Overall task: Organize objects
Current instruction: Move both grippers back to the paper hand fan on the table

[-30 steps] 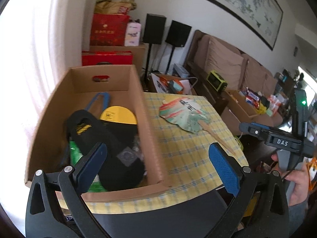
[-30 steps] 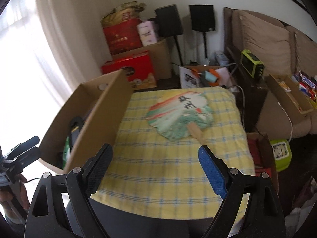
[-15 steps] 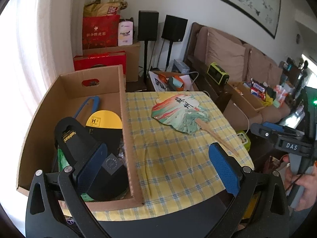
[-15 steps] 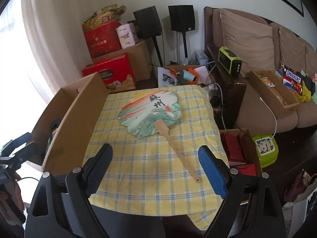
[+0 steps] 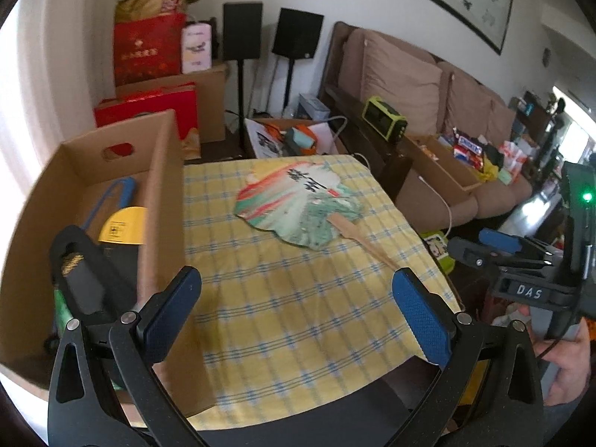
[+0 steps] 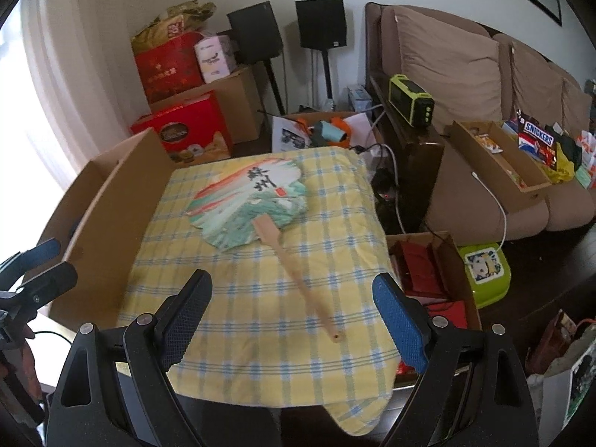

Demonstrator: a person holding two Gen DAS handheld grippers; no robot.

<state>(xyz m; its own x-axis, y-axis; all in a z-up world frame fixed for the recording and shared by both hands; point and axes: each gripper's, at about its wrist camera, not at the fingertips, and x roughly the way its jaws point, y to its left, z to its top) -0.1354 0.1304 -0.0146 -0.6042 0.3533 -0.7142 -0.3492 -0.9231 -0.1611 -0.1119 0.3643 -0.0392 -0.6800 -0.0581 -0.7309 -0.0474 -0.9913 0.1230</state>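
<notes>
A painted paper fan [image 5: 298,205] [image 6: 247,201] with a long wooden handle [image 6: 298,277] lies flat on the yellow checked tablecloth [image 5: 290,298] [image 6: 260,335]. At the table's left side stands an open cardboard box [image 5: 164,193] [image 6: 108,216] with a black item [image 5: 85,275], a yellow-topped item [image 5: 124,225] and a blue loop [image 5: 119,190] inside. My left gripper [image 5: 296,309] hovers open over the cloth beside the box wall, with nothing between its pads. My right gripper [image 6: 294,320] is open too, its fingers straddling the handle's near end from above.
A brown sofa [image 6: 465,74] with snack-filled boxes [image 6: 495,160] runs along the right. Red gift boxes [image 6: 186,130], cartons and two black speakers [image 6: 320,22] crowd the back wall. A box of red items [image 6: 424,272] and a green lidded tub [image 6: 484,272] sit on the floor right of the table.
Both grippers have shifted rightward and slightly lower; the box has slid toward the left edge of both views and the fan's whole handle has come into sight. Jaws unchanged.
</notes>
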